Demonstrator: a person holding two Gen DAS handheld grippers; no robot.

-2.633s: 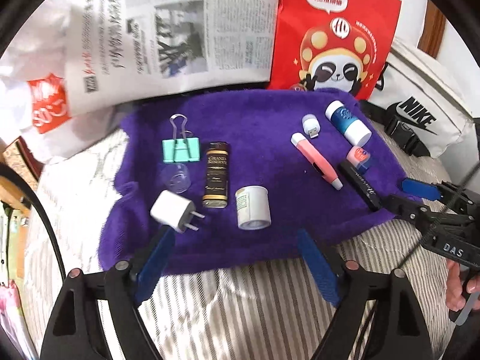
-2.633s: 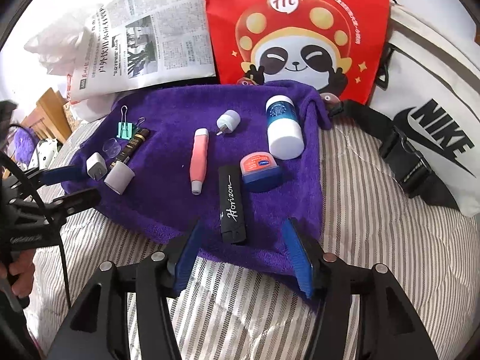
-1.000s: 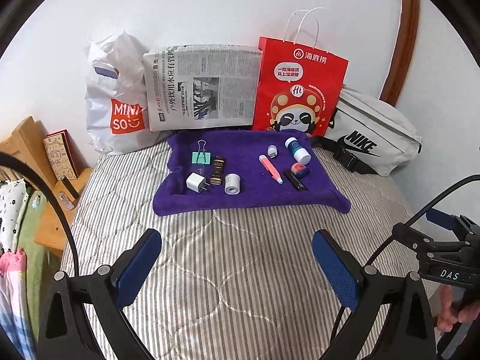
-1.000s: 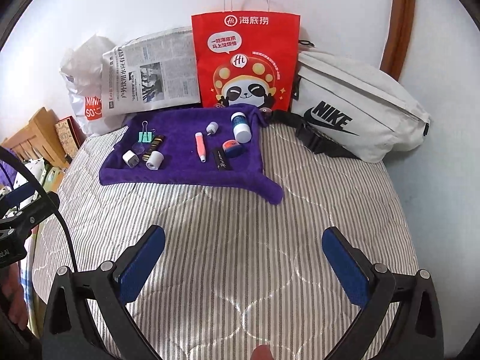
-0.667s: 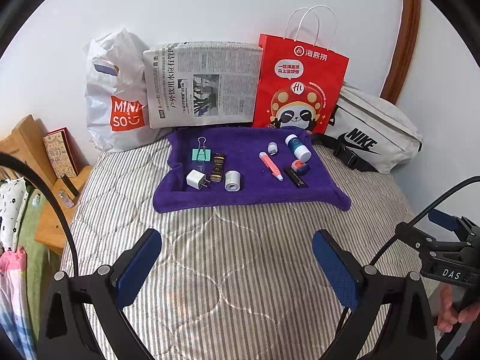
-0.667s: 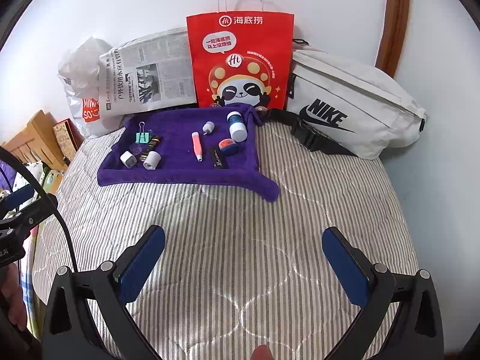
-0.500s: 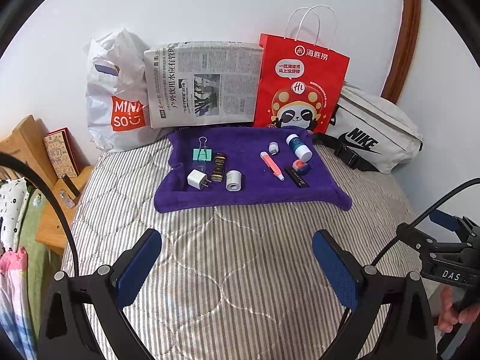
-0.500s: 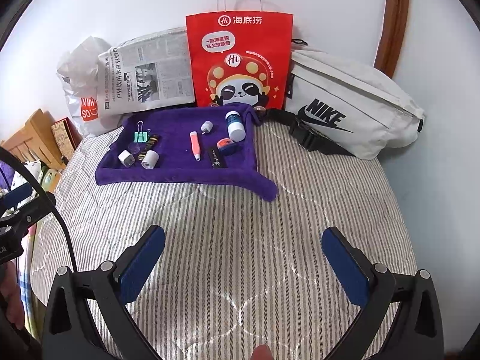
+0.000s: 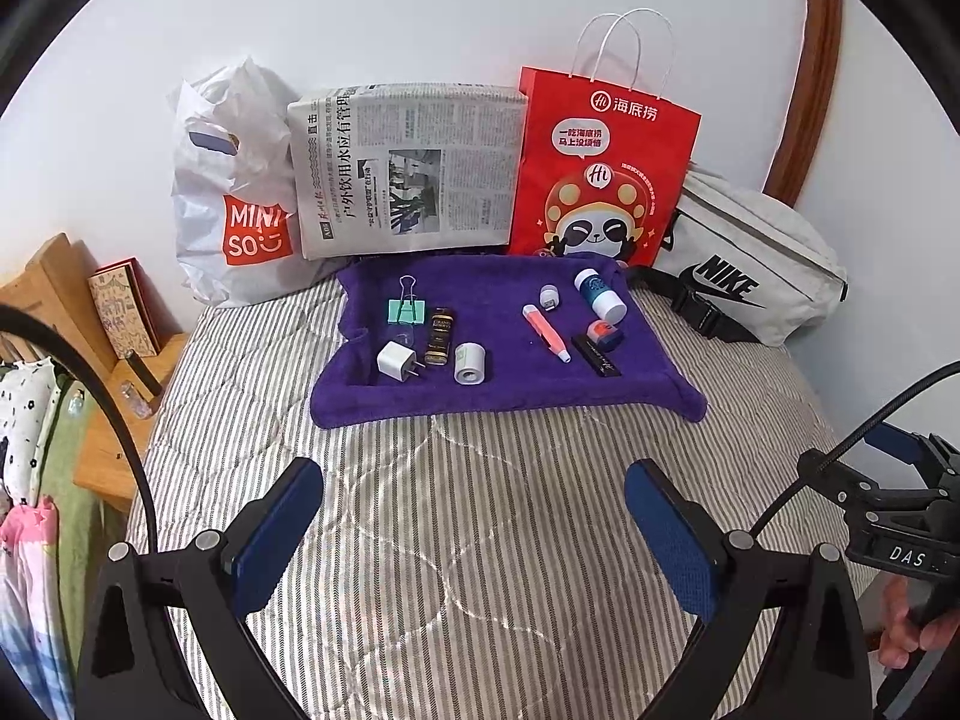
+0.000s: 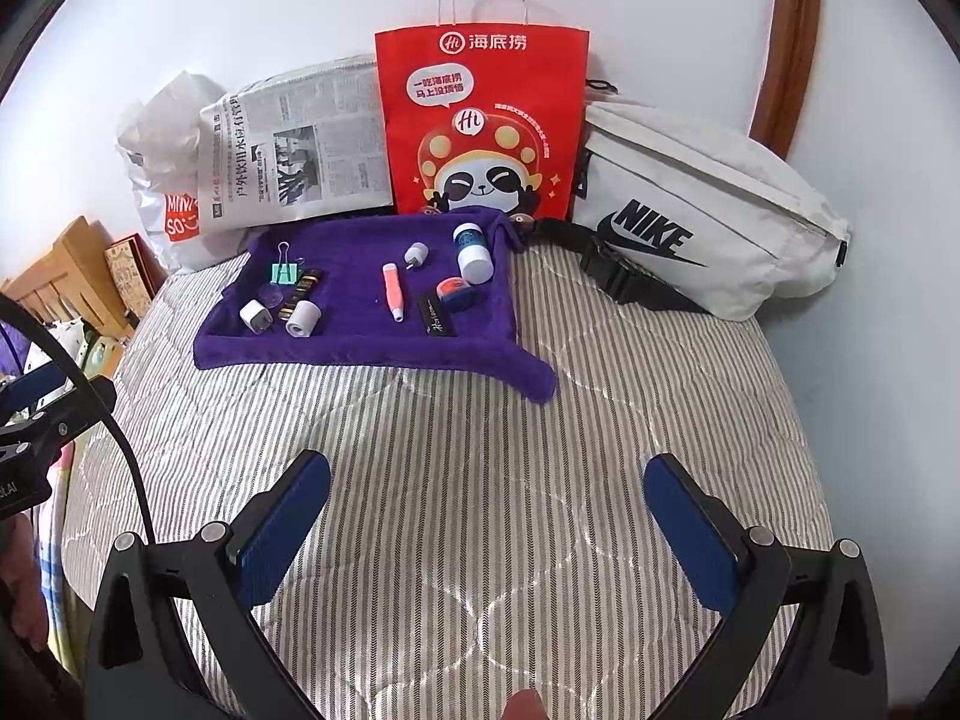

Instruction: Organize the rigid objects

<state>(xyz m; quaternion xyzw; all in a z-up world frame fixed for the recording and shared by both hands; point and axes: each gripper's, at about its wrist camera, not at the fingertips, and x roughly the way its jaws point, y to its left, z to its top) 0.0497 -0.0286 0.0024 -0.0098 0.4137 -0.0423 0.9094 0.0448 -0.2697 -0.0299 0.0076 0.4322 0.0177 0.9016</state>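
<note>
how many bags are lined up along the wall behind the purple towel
3: a white Miniso plastic bag on the left, a red paper bag in the middle, a white Nike waist bag on the right. Others may be hidden.

Small items lie in two clusters on a purple towel: charger, binder clip; pink pen, bottle.

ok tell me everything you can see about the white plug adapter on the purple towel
The white plug adapter is a small, rounded cube of glossy white plastic with two thin metal prongs sticking out of one face. It lies on its side near the front left corner of the purple towel, prongs pointing toward the black and gold tube beside it. A clear round cap sits just behind it. Neither claw is near it.
</note>
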